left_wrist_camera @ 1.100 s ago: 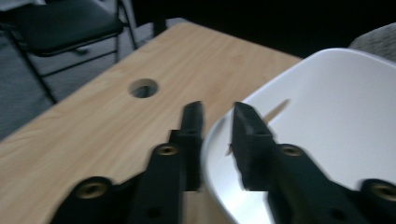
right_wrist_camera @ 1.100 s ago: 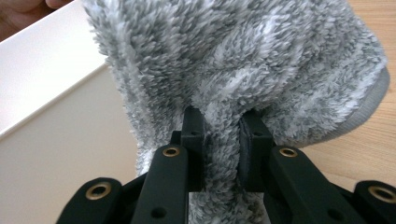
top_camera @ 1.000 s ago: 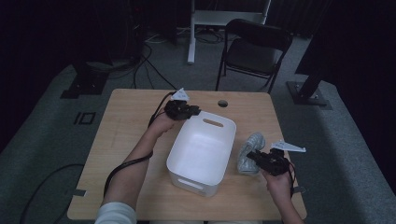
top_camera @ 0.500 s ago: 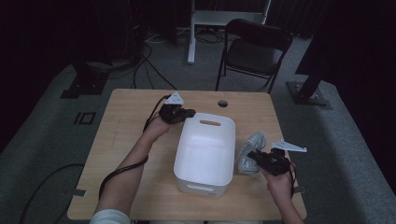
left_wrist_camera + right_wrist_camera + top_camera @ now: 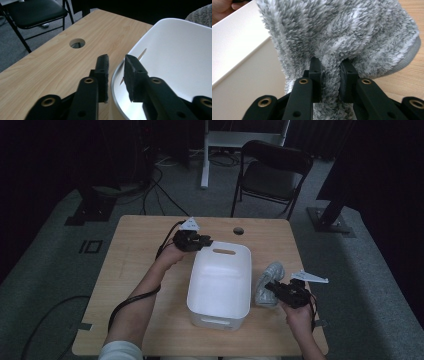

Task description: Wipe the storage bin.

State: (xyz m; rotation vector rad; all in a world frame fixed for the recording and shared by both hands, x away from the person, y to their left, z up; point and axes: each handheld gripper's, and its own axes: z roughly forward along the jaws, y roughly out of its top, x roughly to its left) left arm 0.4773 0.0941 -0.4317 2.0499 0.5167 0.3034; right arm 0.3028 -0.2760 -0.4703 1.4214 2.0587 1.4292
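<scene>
A white plastic bin (image 5: 220, 280) stands in the middle of the wooden table (image 5: 135, 255). My left gripper (image 5: 205, 241) is at the bin's far left corner. In the left gripper view its jaws (image 5: 116, 58) straddle the bin's rim (image 5: 180, 55). They have just been opening, and a small gap shows beside the rim. To the right of the bin lies a grey fluffy cloth (image 5: 267, 279). My right gripper (image 5: 271, 287) is shut on a fold of this cloth (image 5: 342, 30), pinched between the pads (image 5: 330, 62). The bin's white wall (image 5: 242, 50) is just beside it.
A round cable hole (image 5: 238, 230) (image 5: 77, 43) lies in the table beyond the bin. A black folding chair (image 5: 272, 172) stands behind the table's far edge. Cables run over the floor at the left. Bare wood lies left of the bin.
The bin has turned from a skewed stance to square with the table. The left gripper stayed at its far corner. The right gripper and cloth have not moved.
</scene>
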